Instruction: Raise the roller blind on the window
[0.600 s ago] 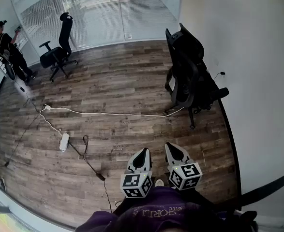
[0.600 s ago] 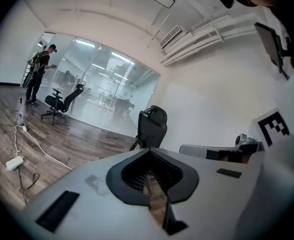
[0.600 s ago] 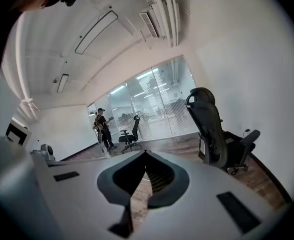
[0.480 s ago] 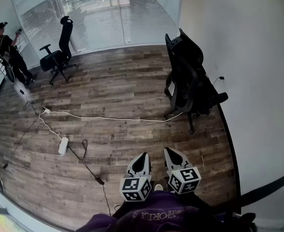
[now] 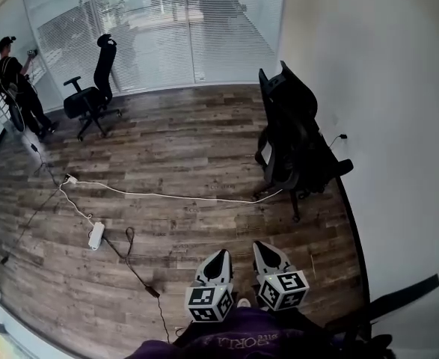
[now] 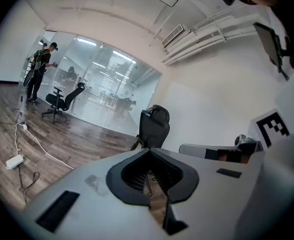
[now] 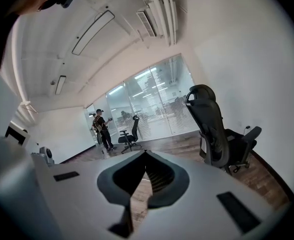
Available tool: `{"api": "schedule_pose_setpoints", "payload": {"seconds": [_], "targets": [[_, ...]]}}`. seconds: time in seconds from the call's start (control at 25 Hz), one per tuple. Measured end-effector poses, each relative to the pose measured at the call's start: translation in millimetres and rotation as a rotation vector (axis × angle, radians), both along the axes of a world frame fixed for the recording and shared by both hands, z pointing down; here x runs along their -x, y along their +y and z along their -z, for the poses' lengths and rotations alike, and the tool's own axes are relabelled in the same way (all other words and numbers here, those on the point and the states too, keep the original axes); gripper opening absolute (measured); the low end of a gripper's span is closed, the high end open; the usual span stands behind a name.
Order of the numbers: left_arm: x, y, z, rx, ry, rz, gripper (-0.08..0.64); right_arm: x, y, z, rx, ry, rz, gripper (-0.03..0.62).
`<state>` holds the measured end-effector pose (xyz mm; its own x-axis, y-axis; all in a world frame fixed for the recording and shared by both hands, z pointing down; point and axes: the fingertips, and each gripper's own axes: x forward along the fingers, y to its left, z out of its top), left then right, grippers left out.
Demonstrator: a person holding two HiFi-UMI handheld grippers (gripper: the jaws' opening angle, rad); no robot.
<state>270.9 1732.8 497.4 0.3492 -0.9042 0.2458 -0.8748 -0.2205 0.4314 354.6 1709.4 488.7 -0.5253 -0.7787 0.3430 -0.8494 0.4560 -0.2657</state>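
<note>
Over floor (image 5: 174, 148), left tool (image 5: 220, 253), right tool (image 5: 258, 244): closed, empty.

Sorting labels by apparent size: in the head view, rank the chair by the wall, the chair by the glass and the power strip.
chair by the wall
chair by the glass, farther away
power strip
</note>
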Motion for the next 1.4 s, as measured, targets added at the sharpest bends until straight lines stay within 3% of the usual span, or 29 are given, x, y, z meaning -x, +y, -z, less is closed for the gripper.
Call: {"api": "schedule_pose_setpoints", "payload": {"seconds": [0.4,0.6,0.84,1.04,1.2,1.4], "targets": [[58.4,-18.8,-34.2,0.059,-0.006,0.054,0.000,57.8,-27.6,-16.2,-0.019,0.022,0.037,-0.003],[70.9,-60.4,-45.2,0.071,0.012,0.044,0.000,76.2,-70.5,-32.2,0.014,0.062,0.038,-0.003],[100.9,-174.4,-52.5,0.069,-0.003,0.079,0.000,112.8,-192.9,-32.8,-0.024,0.034,0.084,-0.003],[126.1,-292.7,-25.5,0.023,-0.042,0.068,0.000,139.7,-302.3,-6.3,-0.065,0.036,0.123,-0.003],[143.6,-374.0,-13.5,-0.003,-0.044,0.095,0.000,141.4,-379.8,-1.4,-0.087,0.051,0.105,-0.003],[142.4,-441.1,-21.2,0.029,-0.038,0.061,0.000,144.4,-448.3,-3.5,-0.068,0.061,0.087,-0.003]]}}
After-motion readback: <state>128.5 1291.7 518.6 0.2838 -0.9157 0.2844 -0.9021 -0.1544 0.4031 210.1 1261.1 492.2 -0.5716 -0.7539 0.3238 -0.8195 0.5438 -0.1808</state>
